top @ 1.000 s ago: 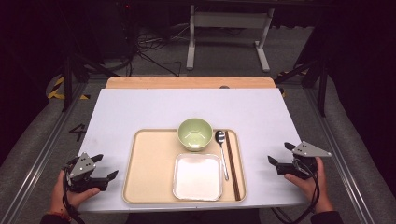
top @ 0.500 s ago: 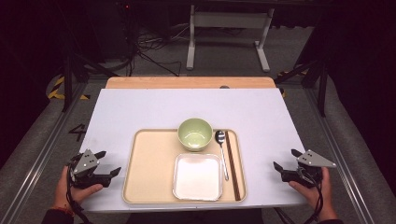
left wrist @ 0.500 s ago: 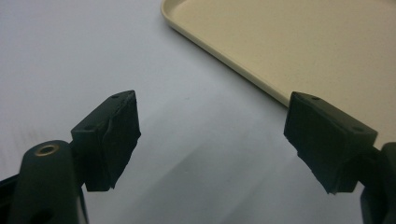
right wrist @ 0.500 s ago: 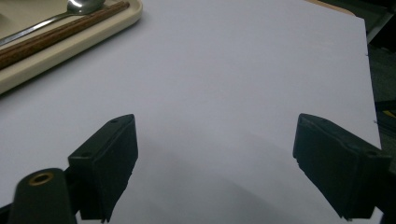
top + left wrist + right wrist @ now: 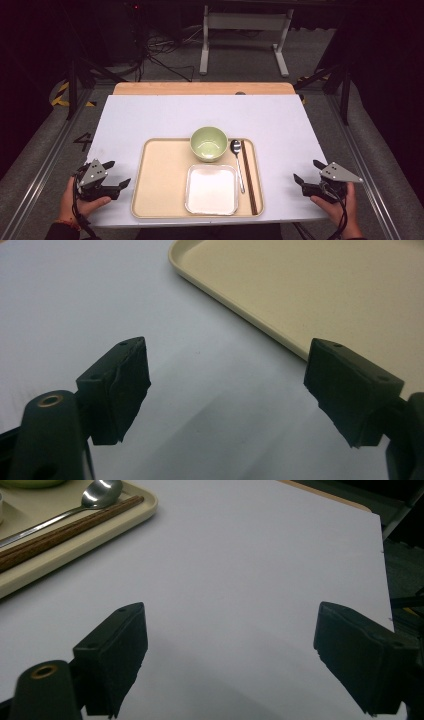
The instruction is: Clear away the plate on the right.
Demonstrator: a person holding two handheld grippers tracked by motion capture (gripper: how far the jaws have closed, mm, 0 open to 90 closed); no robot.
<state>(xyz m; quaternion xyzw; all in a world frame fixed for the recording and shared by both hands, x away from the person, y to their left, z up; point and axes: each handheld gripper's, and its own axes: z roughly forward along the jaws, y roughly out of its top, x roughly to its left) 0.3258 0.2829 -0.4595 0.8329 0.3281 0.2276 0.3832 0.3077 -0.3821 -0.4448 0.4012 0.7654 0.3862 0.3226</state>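
A beige tray [image 5: 160, 175] lies at the front middle of the white table. On it stand a green bowl [image 5: 209, 143] and a white square plate [image 5: 211, 189], with a metal spoon [image 5: 237, 160] and dark chopsticks [image 5: 248, 175] along its right side. My left gripper [image 5: 119, 173] rests just left of the tray, open and holding nothing. In the left gripper view its jaws [image 5: 227, 385] stand wide apart over bare table, near the tray's corner [image 5: 320, 285]. My right gripper [image 5: 306, 170] sits open to the right of the tray. Its view [image 5: 230, 650] has the spoon [image 5: 100, 492] and chopsticks [image 5: 65, 530] at upper left.
The white tabletop [image 5: 165, 115] stretches bare beyond the tray to a wooden strip [image 5: 200, 88] at the far edge. Metal rails run along both sides of the table. A white stand [image 5: 245, 30] and cables lie on the dark floor behind.
My right gripper has drawn back a little toward the near edge of the table. The left gripper has barely shifted. Both stay open.
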